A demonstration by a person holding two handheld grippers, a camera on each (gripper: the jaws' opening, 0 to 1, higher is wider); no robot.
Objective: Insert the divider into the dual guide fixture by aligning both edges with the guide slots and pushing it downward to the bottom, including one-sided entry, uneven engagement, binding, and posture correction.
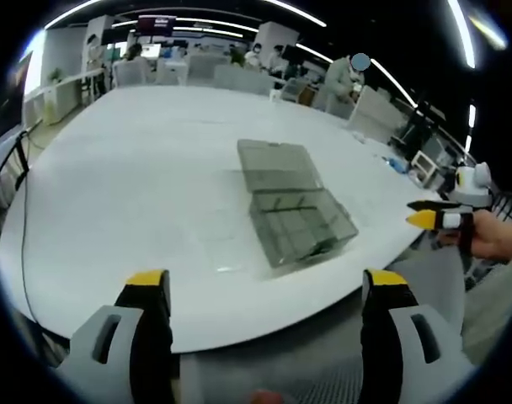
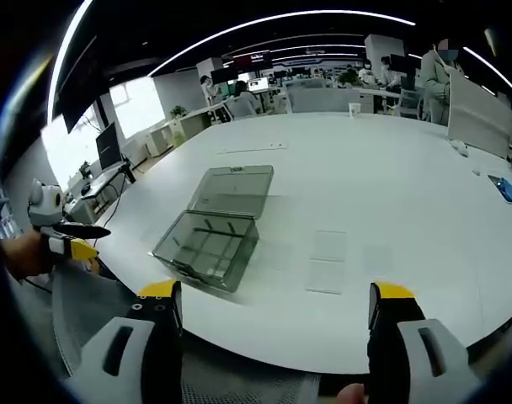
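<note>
Spreading wide, the white table (image 2: 391,168) carries the smoky clear box (image 2: 212,238), lid flung open, its long axis running away from both grippers. Flat clear sheets (image 2: 328,259), probably the dividers, lie just right of it, nearer the right gripper (image 2: 277,316). Left gripper (image 1: 264,299) and right both stand open, holding nothing.

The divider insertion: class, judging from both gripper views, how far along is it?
Done: the clear box lies on the white table with its lid open. In hand: nothing; the left gripper and right gripper are open, short of the table. Left: picking up a clear divider sheet lying beside the box, aligning it and pushing it down.
</note>
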